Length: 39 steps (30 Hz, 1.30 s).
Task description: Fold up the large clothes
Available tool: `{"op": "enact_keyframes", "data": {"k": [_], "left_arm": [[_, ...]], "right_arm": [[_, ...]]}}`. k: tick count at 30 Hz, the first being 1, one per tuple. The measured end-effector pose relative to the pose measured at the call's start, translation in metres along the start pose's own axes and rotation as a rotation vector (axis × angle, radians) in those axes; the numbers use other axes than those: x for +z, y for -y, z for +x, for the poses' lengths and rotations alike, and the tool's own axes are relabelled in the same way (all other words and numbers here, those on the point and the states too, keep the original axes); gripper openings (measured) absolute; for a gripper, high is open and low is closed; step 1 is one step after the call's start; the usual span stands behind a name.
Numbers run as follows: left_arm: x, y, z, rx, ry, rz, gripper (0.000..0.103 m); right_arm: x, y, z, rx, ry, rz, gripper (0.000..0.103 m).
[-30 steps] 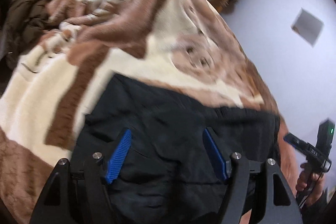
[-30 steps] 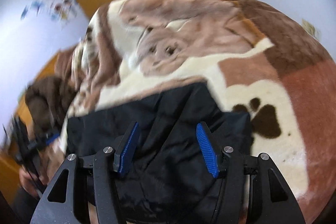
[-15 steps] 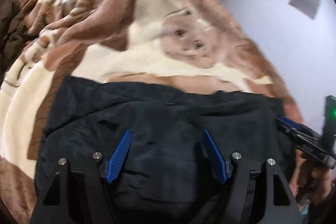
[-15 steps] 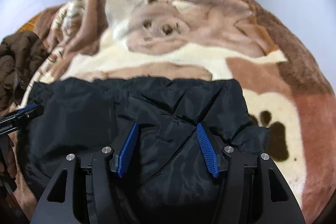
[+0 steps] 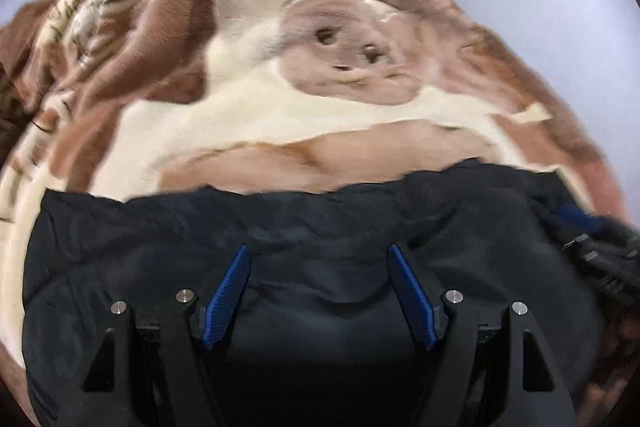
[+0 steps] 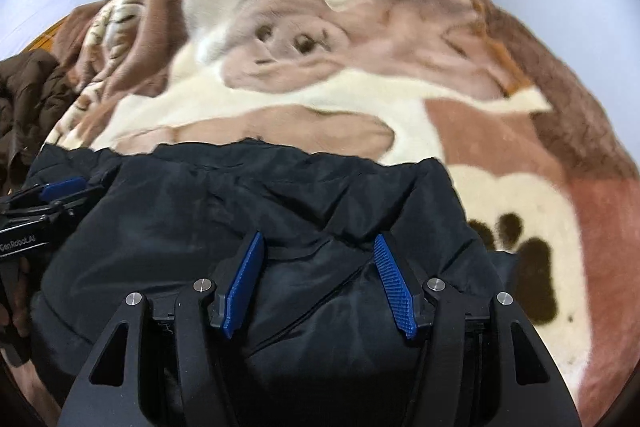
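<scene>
A black padded jacket [image 5: 320, 251] is seen spread flat on a bed, over a plush blanket [image 5: 248, 107] printed with a large brown and cream puppy. The jacket lies at the blanket's near edge, with its far hem running straight across below the puppy's face.

In the left wrist view, the left claw [image 5: 318, 291] is held low above the jacket with its blue-padded fingers [image 5: 226, 301] set wide apart; nothing is gripped between them. At the jacket's right edge the other claw is glimpsed, blurred.

In the right wrist view, the right claw [image 6: 318, 281] is likewise held over the jacket [image 6: 248, 211], fingers spread wide and nothing grasped. Creases and a seam in the fabric are seen between its blue pads [image 6: 394, 287]. The left claw [image 6: 60, 191] is seen at the jacket's left edge. A crumpled brown garment [image 6: 28, 95] lies on the bed beyond the jacket's left corner. A dark paw print [image 6: 520, 255] is seen on the blanket [image 6: 360, 87] just right of the jacket.
</scene>
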<state>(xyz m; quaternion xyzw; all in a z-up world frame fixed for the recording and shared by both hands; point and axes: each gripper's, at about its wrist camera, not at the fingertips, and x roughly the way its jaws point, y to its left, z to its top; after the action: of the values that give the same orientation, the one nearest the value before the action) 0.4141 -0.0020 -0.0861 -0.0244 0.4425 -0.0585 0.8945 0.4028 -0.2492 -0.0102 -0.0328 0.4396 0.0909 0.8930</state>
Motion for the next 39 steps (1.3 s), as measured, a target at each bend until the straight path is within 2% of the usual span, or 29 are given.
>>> {"op": "enact_keyframes", "data": {"k": [3, 7, 10, 12, 14, 16, 19, 20, 22, 27, 31, 35, 39], "left_arm": [[-0.004, -0.018, 0.016, -0.056, -0.004, -0.082, 0.074], [0.0, -0.01, 0.028, 0.007, -0.017, -0.044, 0.075], [0.007, -0.011, 0.013, 0.007, -0.044, -0.041, 0.074], [0.009, -0.022, -0.013, 0.011, -0.015, -0.024, 0.074], [0.01, -0.04, -0.04, 0.049, 0.041, 0.0, 0.074], [0.01, -0.063, -0.05, 0.132, 0.061, 0.026, 0.074], [0.0, -0.099, -0.031, 0.203, -0.002, -0.002, 0.075], [-0.005, -0.106, -0.024, 0.199, -0.009, -0.012, 0.075], [-0.016, -0.118, -0.014, 0.185, 0.007, -0.063, 0.085], [-0.027, -0.135, 0.004, 0.126, 0.025, -0.175, 0.09], [-0.03, -0.136, 0.009, 0.115, 0.033, -0.187, 0.091], [-0.025, -0.132, 0.002, 0.138, 0.017, -0.177, 0.09], [-0.019, -0.132, -0.029, 0.135, 0.025, -0.196, 0.082]], "right_arm": [[-0.003, 0.004, 0.015, 0.0, 0.012, 0.008, 0.058], [-0.005, 0.004, 0.027, -0.019, 0.008, 0.007, 0.058], [-0.004, 0.008, 0.018, 0.004, 0.007, 0.018, 0.058], [-0.002, 0.012, 0.005, 0.019, 0.007, 0.031, 0.058], [0.0, 0.015, -0.018, -0.004, 0.053, 0.022, 0.057], [0.002, 0.023, -0.034, -0.02, 0.098, 0.03, 0.058], [0.002, 0.033, -0.015, -0.076, 0.031, 0.052, 0.058], [-0.001, 0.034, -0.003, -0.088, 0.004, 0.039, 0.058], [-0.007, 0.033, 0.008, -0.106, 0.017, 0.032, 0.058], [-0.009, 0.036, 0.024, -0.117, 0.015, 0.057, 0.059], [-0.013, 0.041, 0.032, -0.096, 0.008, 0.078, 0.06], [-0.01, 0.037, 0.03, -0.119, -0.009, 0.066, 0.06], [-0.003, 0.036, 0.004, -0.129, -0.007, 0.068, 0.06]]}}
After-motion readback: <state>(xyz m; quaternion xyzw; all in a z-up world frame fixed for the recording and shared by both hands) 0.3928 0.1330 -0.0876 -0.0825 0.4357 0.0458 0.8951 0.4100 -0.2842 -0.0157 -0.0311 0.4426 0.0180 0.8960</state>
